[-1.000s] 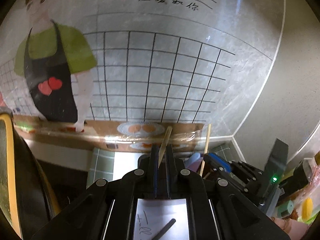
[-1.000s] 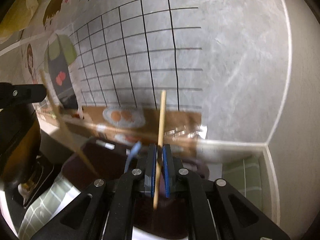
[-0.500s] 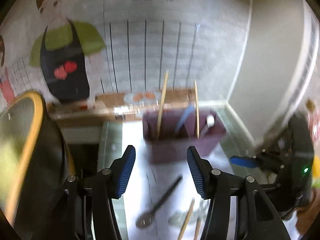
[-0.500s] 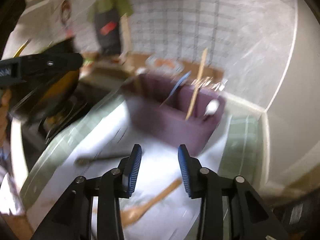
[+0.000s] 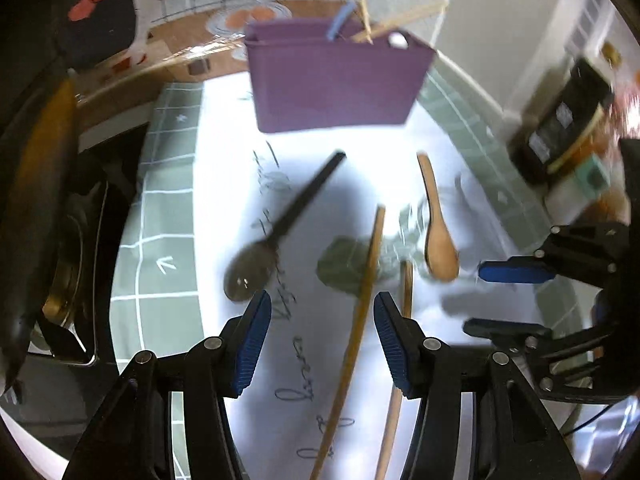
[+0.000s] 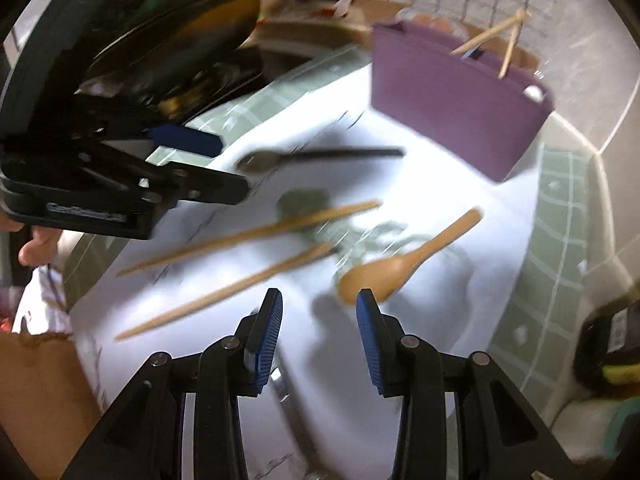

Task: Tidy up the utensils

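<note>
— Where are the spoons and sticks?

— A dark spoon (image 5: 276, 232), a wooden spoon (image 5: 438, 236) and two chopsticks (image 6: 248, 236) lie on the white paper (image 5: 248, 360). The purple box (image 5: 336, 80) stands behind them with more sticks poking out.

— What are the grabbers doing?

— The left gripper (image 5: 322, 336) is spread apart over one chopstick, not touching it. The right gripper (image 6: 319, 320) is spread too, holding nothing, just beside the wooden spoon's bowl.

White sheet (image 5: 320, 360) over green tiled counter (image 5: 168, 208): purple bin (image 5: 336, 80), black spoon (image 5: 280, 232), wooden spoon (image 5: 438, 236), two chopsticks (image 5: 360, 328).
</note>
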The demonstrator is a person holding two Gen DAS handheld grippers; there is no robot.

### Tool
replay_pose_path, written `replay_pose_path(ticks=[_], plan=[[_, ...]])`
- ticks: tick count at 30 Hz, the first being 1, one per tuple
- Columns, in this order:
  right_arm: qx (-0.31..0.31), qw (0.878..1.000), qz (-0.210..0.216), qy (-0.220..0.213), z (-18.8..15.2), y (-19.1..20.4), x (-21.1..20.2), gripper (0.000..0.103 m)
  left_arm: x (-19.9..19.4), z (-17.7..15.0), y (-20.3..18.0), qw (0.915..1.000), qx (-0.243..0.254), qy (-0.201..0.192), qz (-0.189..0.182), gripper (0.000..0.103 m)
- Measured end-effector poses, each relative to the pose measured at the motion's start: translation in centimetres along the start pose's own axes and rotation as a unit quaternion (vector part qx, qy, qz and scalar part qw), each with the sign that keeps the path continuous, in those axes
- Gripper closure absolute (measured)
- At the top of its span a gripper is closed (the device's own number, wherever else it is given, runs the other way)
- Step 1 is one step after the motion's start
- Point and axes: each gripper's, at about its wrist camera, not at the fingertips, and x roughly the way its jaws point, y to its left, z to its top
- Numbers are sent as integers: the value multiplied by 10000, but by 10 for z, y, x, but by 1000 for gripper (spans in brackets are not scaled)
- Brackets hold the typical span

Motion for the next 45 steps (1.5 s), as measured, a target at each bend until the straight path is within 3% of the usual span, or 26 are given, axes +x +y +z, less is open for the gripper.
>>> replay_pose_path(ticks=[6, 12, 14, 16, 18, 21, 28, 30, 32, 34, 41, 45], plan=[[-160, 9992, 282, 242, -30, 18, -3, 67, 8, -4, -12, 9997, 162, 164, 35, 49], [-220, 9984, 16, 527, -46, 19, 8, 67, 11, -5, -15, 9994, 247, 257, 39, 49], [-146, 9984, -56, 548, -49, 15, 9, 71, 13, -4, -16, 9992, 272, 288, 48, 49], [-167, 9982, -188, 548, -49, 12, 10, 88, 14, -4, -17, 9991, 272, 313, 42, 49], [-199, 9982, -292, 491, -49, 11, 8, 91, 15, -4, -17, 9991, 260, 337, 20, 49], [-127, 9979, -493, 395, -48, 4, 4, 93, 17, -2, -18, 9989, 231, 384, -165, 49], [563, 9966, -527, 278, -46, -25, -4, 93, 26, 10, -25, 9961, 284, 471, -689, 49], [641, 9962, -539, 244, -49, -28, -6, 93, 30, 15, -28, 9960, 347, 514, -651, 52], [705, 9958, -544, 229, -51, -30, -6, 93, 33, 21, -33, 9956, 484, 575, -553, 64], [761, 9954, -534, 235, -54, -30, -7, 93, 36, 26, -36, 9951, 563, 622, -520, 69], [892, 9944, -505, 244, -64, -33, -7, 93, 46, 40, -33, 9963, 409, 727, -228, 69], [988, 9934, -532, 220, -67, -36, -9, 93, 53, 42, -40, 9948, 578, 839, -9, 69]])
